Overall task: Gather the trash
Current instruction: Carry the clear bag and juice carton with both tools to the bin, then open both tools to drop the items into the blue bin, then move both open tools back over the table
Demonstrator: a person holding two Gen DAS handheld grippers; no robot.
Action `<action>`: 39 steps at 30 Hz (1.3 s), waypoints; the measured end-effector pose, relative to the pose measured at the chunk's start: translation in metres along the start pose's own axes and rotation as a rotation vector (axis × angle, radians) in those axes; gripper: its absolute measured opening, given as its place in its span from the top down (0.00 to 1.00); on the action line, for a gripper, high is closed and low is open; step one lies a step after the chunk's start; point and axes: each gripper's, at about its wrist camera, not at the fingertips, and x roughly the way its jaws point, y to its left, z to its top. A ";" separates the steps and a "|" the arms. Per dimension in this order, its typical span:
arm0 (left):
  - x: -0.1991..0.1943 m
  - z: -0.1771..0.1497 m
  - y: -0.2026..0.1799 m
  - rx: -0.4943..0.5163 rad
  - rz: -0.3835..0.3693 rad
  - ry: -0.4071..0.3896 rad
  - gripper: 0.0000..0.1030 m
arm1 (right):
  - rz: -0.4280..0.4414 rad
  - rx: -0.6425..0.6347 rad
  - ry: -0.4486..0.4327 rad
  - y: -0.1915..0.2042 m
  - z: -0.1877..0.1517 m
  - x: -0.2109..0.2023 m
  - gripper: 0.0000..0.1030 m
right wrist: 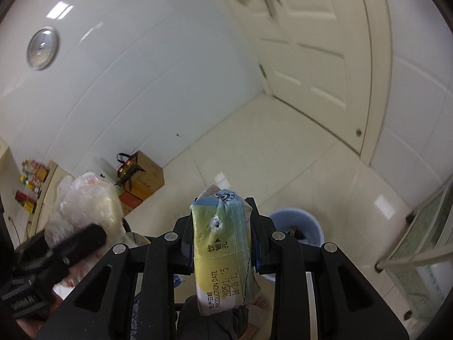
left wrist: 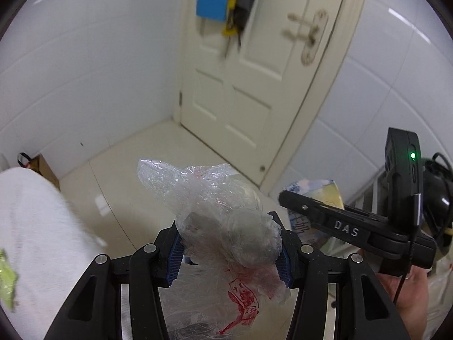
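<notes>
Now | drink carton [right wrist: 223, 252] lengthwise between right hand-held gripper [right wrist: 222, 238] fingers

Your left gripper [left wrist: 229, 250] matte black, silver screws, ribbed blue pads [left wrist: 175, 257], your right gripper [right wrist: 222, 239] black, "DAS" lettering, green light, thin black cable.

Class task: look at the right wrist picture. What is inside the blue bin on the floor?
The blue bin shows one dark object inside; what it is cannot be told. The right gripper, shut on a drink carton, covers the bin's near side, so the rest is hidden.
</notes>
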 end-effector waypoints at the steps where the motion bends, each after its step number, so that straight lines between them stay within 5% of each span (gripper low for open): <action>1: 0.008 0.003 0.000 0.002 -0.008 0.015 0.51 | -0.003 0.014 0.010 -0.006 0.000 0.007 0.73; 8: 0.082 0.021 -0.005 0.025 -0.028 0.128 0.48 | -0.024 0.129 0.056 -0.045 0.000 0.047 0.68; 10: 0.096 0.027 -0.005 0.039 -0.023 0.152 0.38 | -0.044 0.162 0.063 -0.055 0.000 0.053 0.51; 13: 0.105 0.035 -0.003 0.045 0.032 0.142 0.06 | -0.071 0.194 0.070 -0.064 -0.003 0.055 0.35; 19: 0.095 0.038 0.007 0.029 0.079 0.110 0.03 | -0.098 0.217 0.062 -0.064 -0.011 0.046 0.00; 39: -0.079 -0.040 0.003 -0.035 0.161 -0.175 0.01 | -0.086 0.073 -0.054 0.039 -0.019 -0.021 0.00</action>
